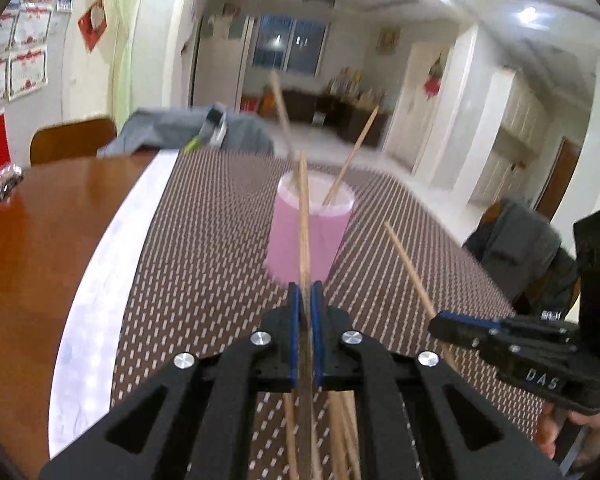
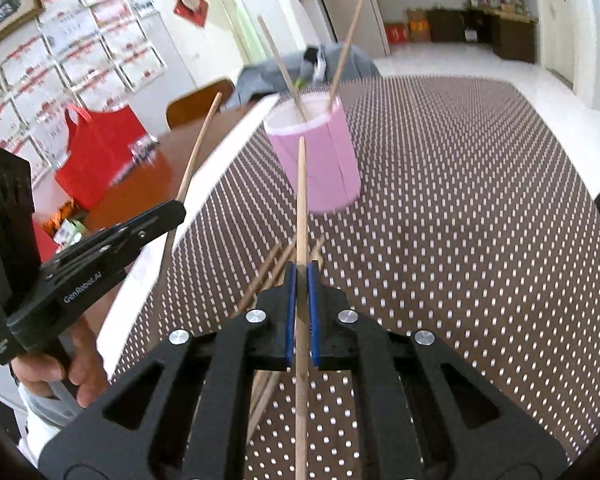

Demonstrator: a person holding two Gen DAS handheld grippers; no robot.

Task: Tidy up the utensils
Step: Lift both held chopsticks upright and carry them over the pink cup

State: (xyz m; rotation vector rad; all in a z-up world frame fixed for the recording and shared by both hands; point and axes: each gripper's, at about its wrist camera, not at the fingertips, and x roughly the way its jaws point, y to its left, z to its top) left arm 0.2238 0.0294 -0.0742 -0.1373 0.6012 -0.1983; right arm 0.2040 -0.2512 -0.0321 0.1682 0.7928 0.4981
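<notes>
Chopsticks were the job here. In the left wrist view, the left gripper (image 1: 305, 292) had its blue fingers closed on one chopstick (image 1: 303, 216), pointing toward a pink cup (image 1: 310, 236) on the dotted mat (image 1: 204, 264) covering the tabletop; two sticks already stood in the cup. Loose chopsticks (image 1: 340, 432) lay below. In the right wrist view, the right gripper (image 2: 301, 276) likewise clamped a second chopstick (image 2: 301, 200) short of the cup. The step looked like carrying; next, each tip needed lining up over the rim before release.
</notes>
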